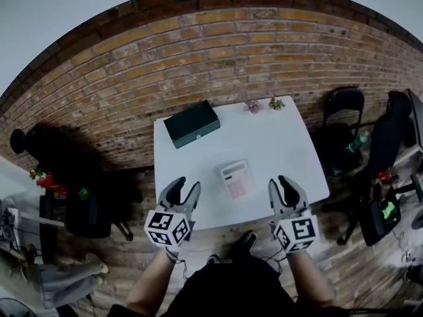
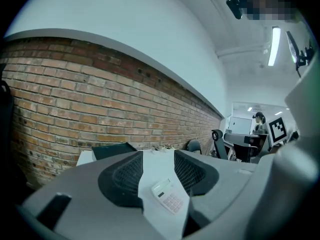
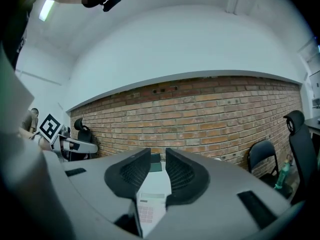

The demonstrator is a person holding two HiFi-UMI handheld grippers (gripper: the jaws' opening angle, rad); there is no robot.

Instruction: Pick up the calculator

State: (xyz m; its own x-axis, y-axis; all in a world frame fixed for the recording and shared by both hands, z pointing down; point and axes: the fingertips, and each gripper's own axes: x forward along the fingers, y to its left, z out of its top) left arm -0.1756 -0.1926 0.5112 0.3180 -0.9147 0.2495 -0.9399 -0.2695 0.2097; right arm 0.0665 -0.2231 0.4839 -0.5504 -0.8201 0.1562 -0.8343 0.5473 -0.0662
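Note:
A pale calculator (image 1: 236,179) with pinkish keys lies flat on the white table (image 1: 277,144), near its front edge. My left gripper (image 1: 184,187) hovers at the front edge, to the calculator's left, its jaws apart and empty. My right gripper (image 1: 283,185) hovers to its right, jaws a little apart with nothing between them. In the left gripper view the calculator (image 2: 168,196) shows on the table beyond the gap of the left gripper (image 2: 157,171). The right gripper view shows the calculator (image 3: 150,206) low in the gap of the right gripper (image 3: 158,171), untouched.
A dark green box (image 1: 192,123) lies at the table's far left corner. Two small flower sprigs (image 1: 252,105) sit at the far edge by the brick wall (image 1: 198,51). Black chairs (image 1: 345,121) stand to the right, dark furniture (image 1: 86,210) to the left.

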